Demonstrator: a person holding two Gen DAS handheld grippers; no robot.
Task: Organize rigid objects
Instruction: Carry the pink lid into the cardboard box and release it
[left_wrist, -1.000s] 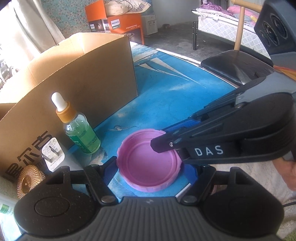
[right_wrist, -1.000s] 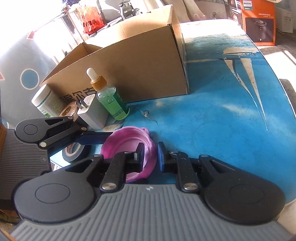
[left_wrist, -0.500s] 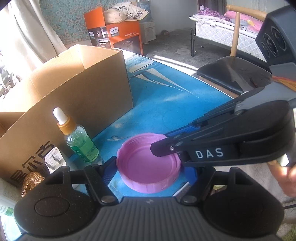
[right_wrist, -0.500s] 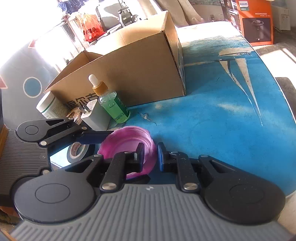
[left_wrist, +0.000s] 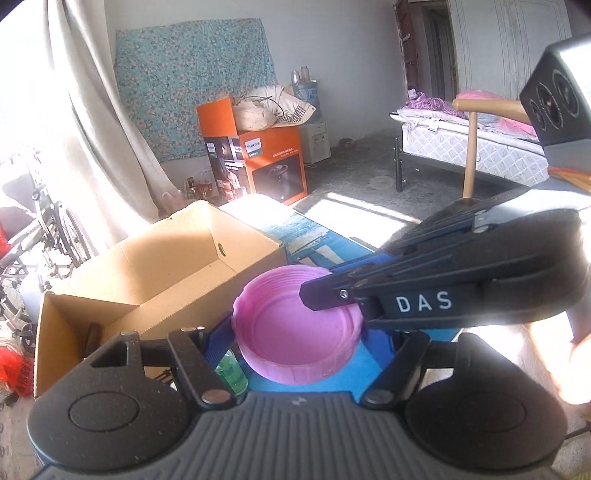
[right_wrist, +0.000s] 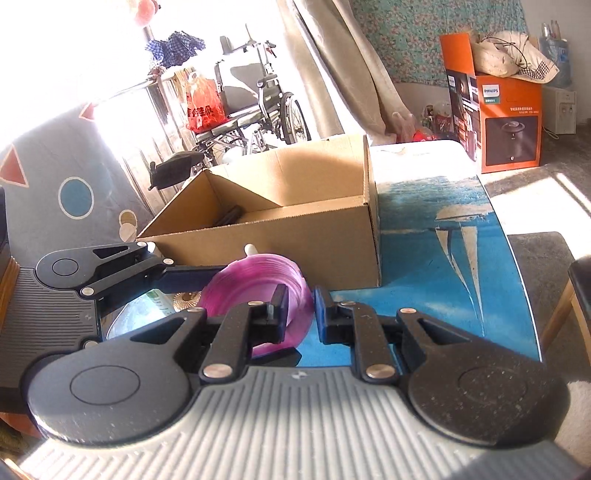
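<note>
Sunlight floods the window (right_wrist: 122, 85) at ten o'clock; a bed (left_wrist: 476, 147) stands at two, a floral cloth (left_wrist: 192, 88) covers the far wall.

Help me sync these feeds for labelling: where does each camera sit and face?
Left wrist: on the left gripper, facing the pink lid and cardboard box; right gripper crosses in.
Right wrist: on the right gripper, jaws pinching the lid's rim; left gripper shows.
Shared: lid, box, both grippers.

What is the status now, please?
Right hand-held gripper shut on pink lid rim. Left hand-held gripper open around lid. Lid held above table, beside cardboard box. Dropper bottle below; nothing blocking box opening.
</note>
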